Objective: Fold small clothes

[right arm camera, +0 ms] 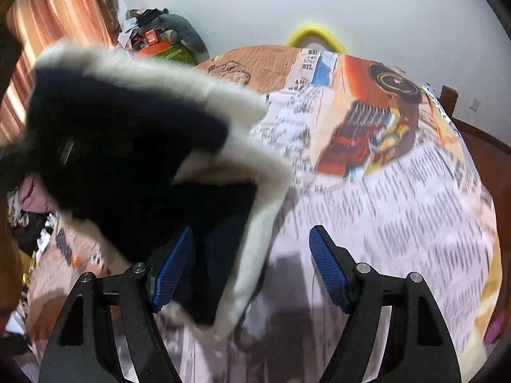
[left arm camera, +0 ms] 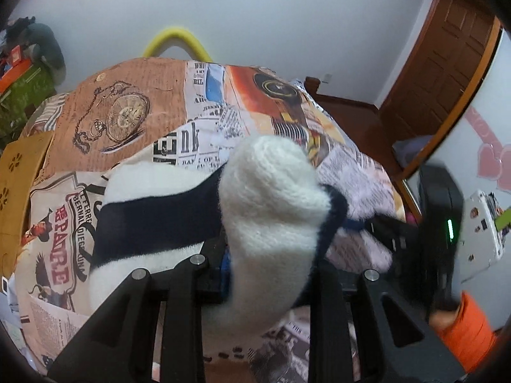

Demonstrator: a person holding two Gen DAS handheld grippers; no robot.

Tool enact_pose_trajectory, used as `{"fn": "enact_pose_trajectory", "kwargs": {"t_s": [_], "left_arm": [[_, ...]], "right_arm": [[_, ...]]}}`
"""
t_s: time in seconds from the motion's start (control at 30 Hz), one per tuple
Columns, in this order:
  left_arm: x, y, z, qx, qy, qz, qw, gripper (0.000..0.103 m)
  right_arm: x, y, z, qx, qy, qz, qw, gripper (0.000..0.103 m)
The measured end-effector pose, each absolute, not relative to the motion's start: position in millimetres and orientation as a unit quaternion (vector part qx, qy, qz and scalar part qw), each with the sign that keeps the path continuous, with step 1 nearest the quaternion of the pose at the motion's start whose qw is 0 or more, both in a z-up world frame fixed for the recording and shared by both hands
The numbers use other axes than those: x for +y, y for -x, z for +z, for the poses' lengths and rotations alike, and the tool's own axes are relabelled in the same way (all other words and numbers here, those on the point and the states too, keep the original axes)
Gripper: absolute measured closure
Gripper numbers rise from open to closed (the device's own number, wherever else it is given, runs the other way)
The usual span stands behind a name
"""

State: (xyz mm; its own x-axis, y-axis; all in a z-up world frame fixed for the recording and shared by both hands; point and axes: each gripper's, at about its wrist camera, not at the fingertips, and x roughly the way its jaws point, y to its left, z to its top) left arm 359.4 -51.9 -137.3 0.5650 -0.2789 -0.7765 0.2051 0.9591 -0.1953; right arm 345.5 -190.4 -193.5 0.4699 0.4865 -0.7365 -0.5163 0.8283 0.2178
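Left gripper (left arm camera: 271, 274) is clamping a white and navy knit garment (left arm camera: 271, 217), bunched between its jaws and lifted over the bed; the rest is trailing left onto the newspaper-print bedspread (left arm camera: 134, 111). Right gripper (right arm camera: 252, 268) is standing wide apart, blue pads (right arm camera: 325, 271) bare, holding nothing. In the right wrist view the same garment (right arm camera: 134, 146) is hanging blurred at upper left, its edge draping beside the left pad (touching or not, cannot tell). A yellow hoop (left arm camera: 177, 40) is showing beyond the bed's far edge.
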Motion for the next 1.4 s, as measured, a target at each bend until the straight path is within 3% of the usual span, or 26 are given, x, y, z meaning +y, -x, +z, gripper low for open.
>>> {"fn": "enact_pose_trajectory", "kwargs": {"t_s": [0.37,0.7,0.93,1.23,1.4], "left_arm": [[-53,-355,-166,0.473,0.046,-0.149,0.867,0.079],[-89,-366,-204,0.495,0.012,-0.129,0.859,0.067],[-77,-341,-172,0.485,0.010,-0.147,0.862,0.034],[-3,-301,-101,0.423,0.079,-0.133,0.893,0.026],[33,-310,-87,0.402,0.045,-0.074,0.911,0.024]], "right_arm": [[-212,-384,-169,0.382,-0.003,0.230,0.895,0.031],[-247,-352,-151,0.378,-0.013,0.222,0.899,0.031],[-247,-324,-136,0.374,-0.014,0.241,0.895,0.031],[-214,-303,-107,0.340,-0.009,0.283,0.897,0.031],[-178,-306,-101,0.335,0.006,0.308,0.890,0.031]]}}
